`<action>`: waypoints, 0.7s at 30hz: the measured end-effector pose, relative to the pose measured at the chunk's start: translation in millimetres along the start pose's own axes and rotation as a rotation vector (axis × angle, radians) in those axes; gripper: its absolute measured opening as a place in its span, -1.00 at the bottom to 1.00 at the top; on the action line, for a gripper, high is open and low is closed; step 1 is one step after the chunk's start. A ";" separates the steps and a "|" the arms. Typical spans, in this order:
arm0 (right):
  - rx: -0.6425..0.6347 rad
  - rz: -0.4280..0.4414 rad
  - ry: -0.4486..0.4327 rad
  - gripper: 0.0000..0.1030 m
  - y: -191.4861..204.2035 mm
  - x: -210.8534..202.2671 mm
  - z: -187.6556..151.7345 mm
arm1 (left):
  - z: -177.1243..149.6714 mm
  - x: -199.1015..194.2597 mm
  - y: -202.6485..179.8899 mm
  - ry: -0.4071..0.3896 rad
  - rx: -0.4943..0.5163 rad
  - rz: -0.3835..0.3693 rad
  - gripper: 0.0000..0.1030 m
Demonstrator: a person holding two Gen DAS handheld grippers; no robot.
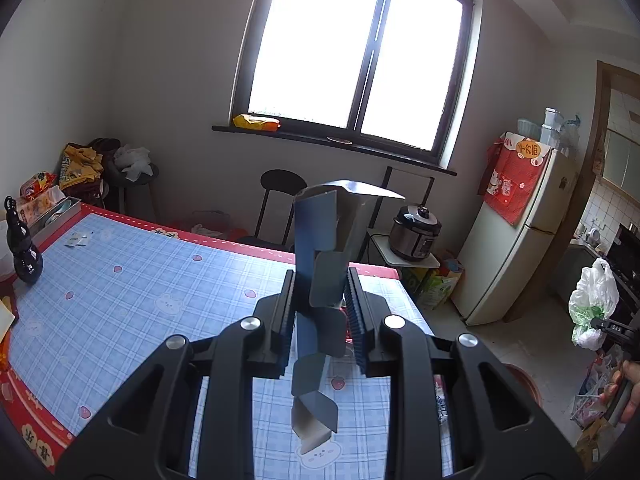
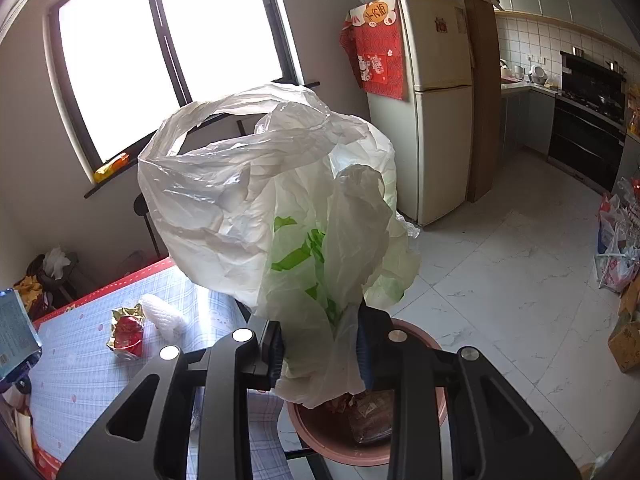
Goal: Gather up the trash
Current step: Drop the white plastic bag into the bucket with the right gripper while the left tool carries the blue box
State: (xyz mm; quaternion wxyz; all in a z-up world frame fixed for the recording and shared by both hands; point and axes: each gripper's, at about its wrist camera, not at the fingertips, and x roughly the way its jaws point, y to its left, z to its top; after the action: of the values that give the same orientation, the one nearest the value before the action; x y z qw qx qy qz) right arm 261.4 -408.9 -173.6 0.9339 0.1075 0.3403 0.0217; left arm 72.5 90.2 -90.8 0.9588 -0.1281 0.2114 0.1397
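The left tongs [image 1: 320,312] are clamped on a flattened blue-grey carton [image 1: 320,256], which stands upright between the pads and sticks out both above and below them. Its lower flaps hang toward 6 o'clock, and the pads cover part of its middle. Any print on it is too dark to read against the window light.

The right tongs [image 2: 320,348] pinch the gathered neck of a white plastic bag with green print [image 2: 280,208]. The bag billows up and fills the centre of the right wrist view, hiding much of what lies behind it. Directly below the tongs, at 6 o'clock, sits a pink bin [image 2: 320,436] on the floor; the tongs and bag cover most of it, and only some brownish wrappers show inside.

At 8 o'clock in the right view, the worktop [image 2: 92,364] carries a blue checked cloth with a red border. On it lie a crumpled red-and-gold wrapper [image 2: 127,336] and, just beside it, a white foam net [image 2: 166,318].

In the left view a black gourd-shaped bottle [image 1: 25,252] stands at 9 o'clock on the worktop's edge. Farther off are a black chair [image 1: 280,204], a rice cooker [image 1: 416,238], a cream fridge [image 1: 516,240] draped with a red cloth, and the bright window [image 1: 356,52].
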 end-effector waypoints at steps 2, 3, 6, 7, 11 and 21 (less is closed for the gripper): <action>0.006 -0.008 0.012 -0.43 -5.3 7.4 2.2 | 0.5 0.3 -2.2 0.001 0.002 0.003 -0.47; 0.010 -0.010 0.021 -0.41 -5.8 11.2 2.0 | 0.9 0.7 -3.7 0.002 0.005 0.005 -0.47; 0.028 -0.015 0.045 -0.30 -10.0 22.8 2.6 | 1.5 0.3 -7.6 0.002 0.011 0.005 -0.47; 0.035 -0.018 0.048 -0.28 -11.7 25.9 2.4 | 1.9 0.1 -8.1 0.003 0.014 0.004 -0.47; 0.047 -0.035 0.066 0.01 -15.2 36.4 1.9 | 3.1 -1.6 -7.2 0.003 0.026 0.005 -0.47; 0.084 -0.047 0.045 0.74 -23.4 27.8 3.1 | 6.1 -3.7 -4.9 -0.001 0.040 -0.014 -0.47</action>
State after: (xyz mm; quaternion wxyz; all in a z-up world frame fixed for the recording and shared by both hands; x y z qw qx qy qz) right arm 284.0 -429.1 -193.8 0.9210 0.1380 0.3641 -0.0120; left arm 73.1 86.7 -83.0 0.9623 -0.1103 0.2130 0.1285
